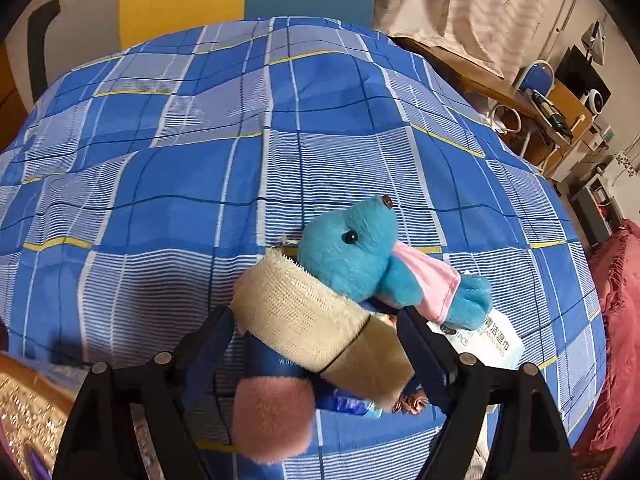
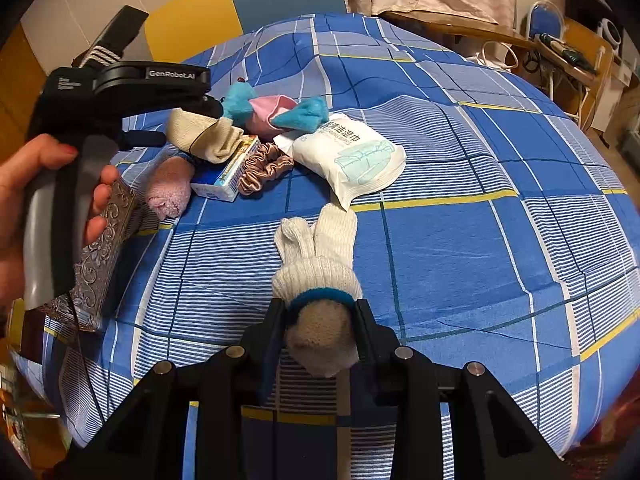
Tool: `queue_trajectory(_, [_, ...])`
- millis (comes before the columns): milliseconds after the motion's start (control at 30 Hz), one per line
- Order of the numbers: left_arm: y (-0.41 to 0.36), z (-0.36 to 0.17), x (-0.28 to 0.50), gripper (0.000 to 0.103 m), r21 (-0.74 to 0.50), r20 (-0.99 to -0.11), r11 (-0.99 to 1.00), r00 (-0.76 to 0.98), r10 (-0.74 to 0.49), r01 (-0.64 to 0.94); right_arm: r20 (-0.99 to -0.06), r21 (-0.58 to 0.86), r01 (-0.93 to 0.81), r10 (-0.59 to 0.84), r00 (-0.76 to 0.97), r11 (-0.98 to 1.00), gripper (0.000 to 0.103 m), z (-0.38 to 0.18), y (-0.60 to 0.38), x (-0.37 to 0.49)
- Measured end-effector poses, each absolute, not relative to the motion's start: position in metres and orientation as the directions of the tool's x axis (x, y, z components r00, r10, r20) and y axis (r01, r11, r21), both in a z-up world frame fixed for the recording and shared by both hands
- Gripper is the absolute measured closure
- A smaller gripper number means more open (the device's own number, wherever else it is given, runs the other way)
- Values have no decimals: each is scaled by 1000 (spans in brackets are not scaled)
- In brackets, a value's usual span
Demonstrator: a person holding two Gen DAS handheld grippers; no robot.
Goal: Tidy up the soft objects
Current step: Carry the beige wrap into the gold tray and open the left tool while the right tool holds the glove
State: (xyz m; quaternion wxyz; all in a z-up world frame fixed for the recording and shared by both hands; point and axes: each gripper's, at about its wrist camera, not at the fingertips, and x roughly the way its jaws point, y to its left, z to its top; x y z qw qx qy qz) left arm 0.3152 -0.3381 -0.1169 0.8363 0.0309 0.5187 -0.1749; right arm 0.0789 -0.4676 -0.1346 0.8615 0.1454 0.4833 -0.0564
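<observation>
On the blue checked bedspread (image 2: 460,240) lies a pile: a blue plush toy (image 1: 352,256) in a pink dress, a beige sock (image 1: 304,312), a pink fuzzy sock (image 1: 272,416), a satin scrunchie (image 2: 264,168) and a small blue and white box (image 2: 226,176). My left gripper (image 1: 314,320) stands wide open, its jaws straddling the beige sock without pressing it. In the right wrist view a hand holds the left gripper (image 2: 180,122) over the pile. My right gripper (image 2: 319,308) is shut on the cuff of a white knitted glove (image 2: 320,252), whose fingers lie on the bedspread.
A white pack of wet wipes (image 2: 352,156) lies right of the pile. An ornate silver box (image 2: 104,256) stands at the bed's left edge. A red cushion (image 1: 616,320) lies by the right edge. A cluttered table and a chair (image 2: 544,20) stand beyond the bed.
</observation>
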Motion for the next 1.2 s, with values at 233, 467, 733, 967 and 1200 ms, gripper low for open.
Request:
queue_trajectory(233, [-343, -119, 309, 60, -37, -889, 934, 415, -193, 355, -848, 205, 243, 48, 528, 948, 68, -135, -468, 78])
queue_trajectory(467, [-336, -97, 293, 75, -37, -864, 925, 452, -220, 379, -847, 203, 244, 45, 529, 948, 68, -136, -468, 79])
queue_trajectory(733, [-316, -54, 262, 76, -113, -804, 899, 492, -333, 423, -843, 208, 241, 50, 535, 948, 68, -135, -469, 78])
queue_trajectory(967, [-276, -16, 228, 76, -160, -749, 874, 521, -410, 458, -823, 189, 227, 29, 567, 955, 72, -130, -466, 74])
queue_trajectory(1200, [-206, 17, 193, 76, -151, -684, 881, 596, -421, 449, -790, 182, 220, 9, 613, 958, 73, -118, -459, 67])
